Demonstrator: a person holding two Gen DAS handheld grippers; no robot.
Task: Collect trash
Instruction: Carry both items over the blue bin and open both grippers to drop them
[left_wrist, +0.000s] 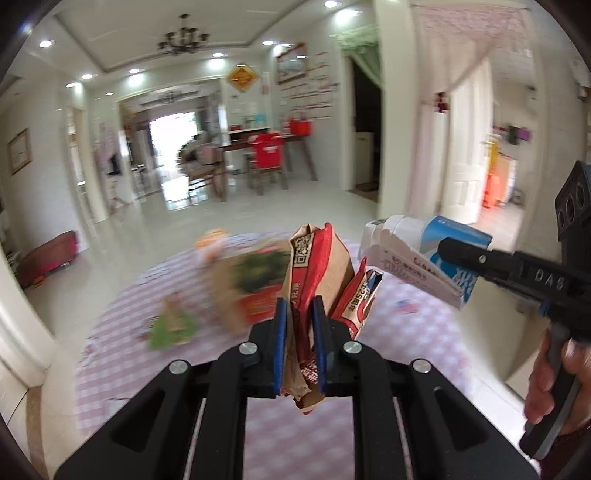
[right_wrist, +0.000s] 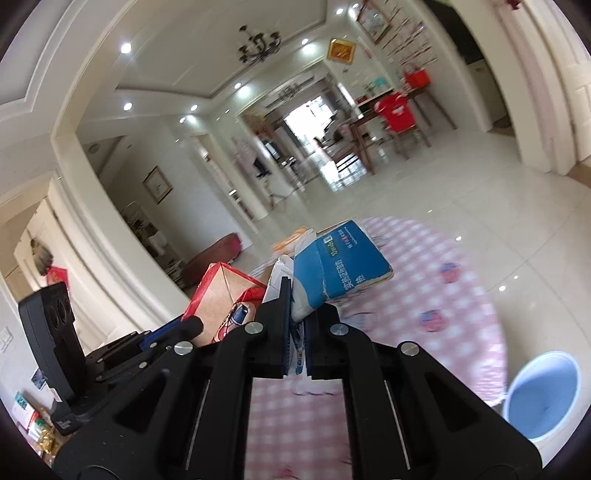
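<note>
The left gripper (left_wrist: 300, 343) is clamping a crumpled red and brown wrapper (left_wrist: 316, 269) between its 2 blue pads (left_wrist: 280, 347), and the wrapper is standing up out of the jaws, clear of the table (left_wrist: 406, 343). In the right wrist view the same red and brown wrapper (right_wrist: 225, 291) is showing at the left, with the left gripper (right_wrist: 177, 328) beside it.

The right gripper (right_wrist: 297, 332) is pinching a flattened blue and white carton (right_wrist: 340, 266) at its white end, and the carton is sticking out forward and to the right above the table (right_wrist: 424, 295). From the left wrist view the right gripper (left_wrist: 458, 254) is coming in from the right edge, with a hand (left_wrist: 554, 380) wrapped around its handle, and the carton (left_wrist: 424, 251) is hanging in the air just to the right of the wrapper, the 2 apart.

The table is wearing a pink and white checked cloth. More trash is lying on it beyond the wrapper: a brown box with a green and red print (left_wrist: 251, 284), a green packet (left_wrist: 171, 325) to its left and an orange and white packet (left_wrist: 210, 243) further back, all blurred.

A pale blue bin (right_wrist: 541, 395) is standing on the floor just past the right edge of the table, its mouth facing up.
</note>
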